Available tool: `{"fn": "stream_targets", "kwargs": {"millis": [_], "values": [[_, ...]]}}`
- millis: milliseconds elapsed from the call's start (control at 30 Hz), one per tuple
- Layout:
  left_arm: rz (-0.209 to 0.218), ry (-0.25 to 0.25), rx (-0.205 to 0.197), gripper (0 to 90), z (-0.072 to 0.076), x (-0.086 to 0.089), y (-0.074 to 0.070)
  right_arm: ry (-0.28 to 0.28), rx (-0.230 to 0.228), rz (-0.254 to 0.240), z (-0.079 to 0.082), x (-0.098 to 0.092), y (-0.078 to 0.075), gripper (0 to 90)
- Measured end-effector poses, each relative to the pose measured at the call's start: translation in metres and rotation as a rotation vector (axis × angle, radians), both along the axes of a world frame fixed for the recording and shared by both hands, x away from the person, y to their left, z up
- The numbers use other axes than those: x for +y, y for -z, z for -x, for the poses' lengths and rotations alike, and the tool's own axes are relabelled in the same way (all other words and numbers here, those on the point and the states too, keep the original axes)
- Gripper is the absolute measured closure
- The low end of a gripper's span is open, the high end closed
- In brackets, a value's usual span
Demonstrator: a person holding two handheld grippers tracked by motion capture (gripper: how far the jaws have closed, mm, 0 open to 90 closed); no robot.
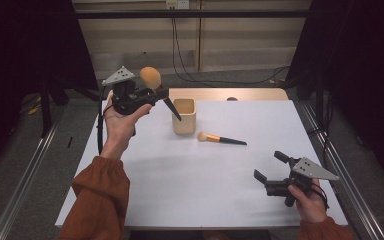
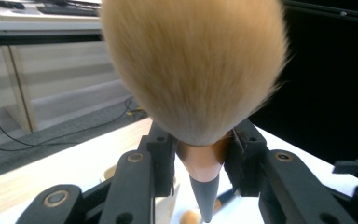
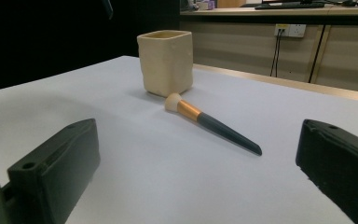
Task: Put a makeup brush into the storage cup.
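High view: the left gripper [image 1: 152,95], raised at upper left of the frame, clamps a large brush [image 1: 150,76]; its orange bristle head sticks up above the jaws and its dark handle slants down-right toward the beige cup [image 1: 184,116] at centre. A small brush [image 1: 221,139] lies flat on the white table [image 1: 190,185], just right of the cup. The right gripper [image 1: 270,167], lower right, has its jaws spread with nothing between them.

Left gripper view: the large brush's [image 2: 193,65] bristles loom at top centre, its copper collar pinched between both jaws.

Right gripper view: the small brush [image 3: 209,123] lies mid-frame beyond the parted jaws, its head touching or nearly touching the cup [image 3: 166,61].
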State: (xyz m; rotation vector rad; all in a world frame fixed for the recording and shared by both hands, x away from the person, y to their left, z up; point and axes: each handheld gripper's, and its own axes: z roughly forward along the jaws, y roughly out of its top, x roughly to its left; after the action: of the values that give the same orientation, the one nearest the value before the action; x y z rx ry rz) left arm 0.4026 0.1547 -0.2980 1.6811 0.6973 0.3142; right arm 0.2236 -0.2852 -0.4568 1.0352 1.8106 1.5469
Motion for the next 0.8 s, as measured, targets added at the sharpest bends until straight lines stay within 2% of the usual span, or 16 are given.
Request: {"fn": "stream_targets", "kwargs": {"millis": [100, 200, 267, 400, 433, 633, 800], "values": [[-0.003, -0.015, -0.013, 66.3, -0.004, 0.0, -0.004, 0.002, 0.0, -0.002, 0.0, -0.001, 0.0, 0.0], [0.023, -0.034, -0.024, 66.3, -0.008, -0.001, -0.006, 0.001, 0.001, -0.005, 0.0, 0.0, 0.0, 0.0], [0.011, -0.048, -0.035, 66.3, -0.011, -0.003, -0.006, 0.001, 0.0, -0.004, 0.0, -0.001, 0.0, 0.0], [0.031, -0.043, -0.038, 66.3, -0.016, -0.006, -0.005, 0.0, 0.0, -0.004, 0.0, -0.001, 0.0, 0.0], [0.016, -0.044, -0.057, 66.3, -0.015, -0.008, -0.006, -0.001, -0.002, -0.005, 0.0, -0.001, 0.0, 0.0], [0.007, -0.056, -0.083, 66.3, -0.023, -0.014, -0.002, -0.004, -0.002, 0.0, 0.0, 0.0, 0.001, 0.0], [-0.017, -0.072, -0.082, 66.3, -0.033, -0.018, 0.007, -0.004, -0.001, 0.001, 0.0, 0.0, 0.001, 0.0]]}}
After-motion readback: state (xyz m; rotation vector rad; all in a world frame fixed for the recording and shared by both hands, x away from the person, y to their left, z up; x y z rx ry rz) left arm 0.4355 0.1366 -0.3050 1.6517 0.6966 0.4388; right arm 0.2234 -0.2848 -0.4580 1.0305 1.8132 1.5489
